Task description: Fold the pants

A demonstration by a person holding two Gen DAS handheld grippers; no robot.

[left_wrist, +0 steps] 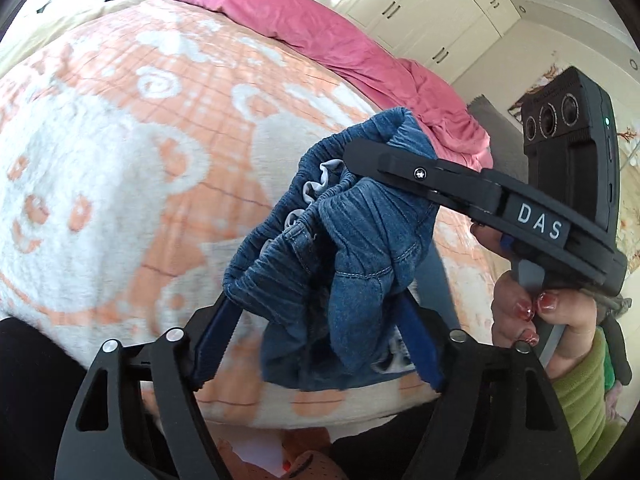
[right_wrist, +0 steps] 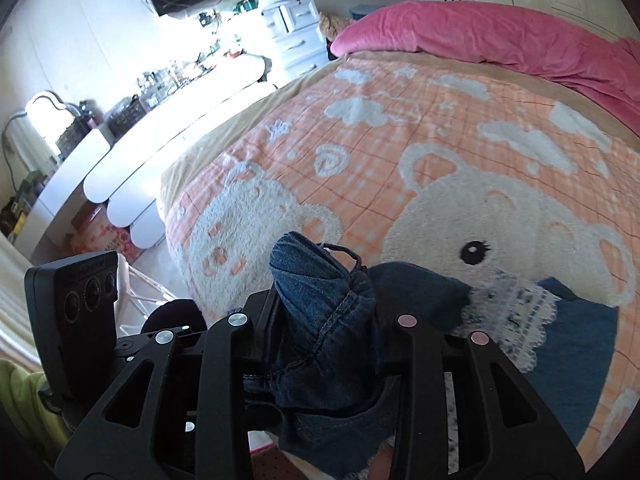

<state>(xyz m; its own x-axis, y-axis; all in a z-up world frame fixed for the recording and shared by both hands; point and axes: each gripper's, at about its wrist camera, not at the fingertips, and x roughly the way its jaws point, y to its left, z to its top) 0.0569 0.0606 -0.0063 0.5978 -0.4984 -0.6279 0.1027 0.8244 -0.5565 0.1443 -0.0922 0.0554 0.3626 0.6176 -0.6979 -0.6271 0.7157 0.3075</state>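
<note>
Small blue denim pants (left_wrist: pixel 352 256) hang bunched above the bed. Their elastic waistband and a grey drawstring face the left wrist view. My right gripper (left_wrist: pixel 354 152) reaches in from the right, shut on the waistband's upper edge. My left gripper (left_wrist: pixel 320 296) stands wide below, with the bunched denim between its blue fingers (left_wrist: pixel 216 340). The waistband rests over the left fingertip, and no pad is seen pressing. In the right wrist view the pants (right_wrist: pixel 320 292) are pinched in my right gripper (right_wrist: pixel 324 308). A lace-trimmed part (right_wrist: pixel 512 300) trails onto the blanket.
The bed carries an orange and white bear blanket (right_wrist: pixel 440 168) with a pink duvet (right_wrist: pixel 500 36) along its far side. White wardrobes (left_wrist: pixel 420 12) stand behind it, and a white dresser (right_wrist: pixel 168 92) runs beside it. A hand (left_wrist: pixel 536 312) in a green sleeve holds the right gripper.
</note>
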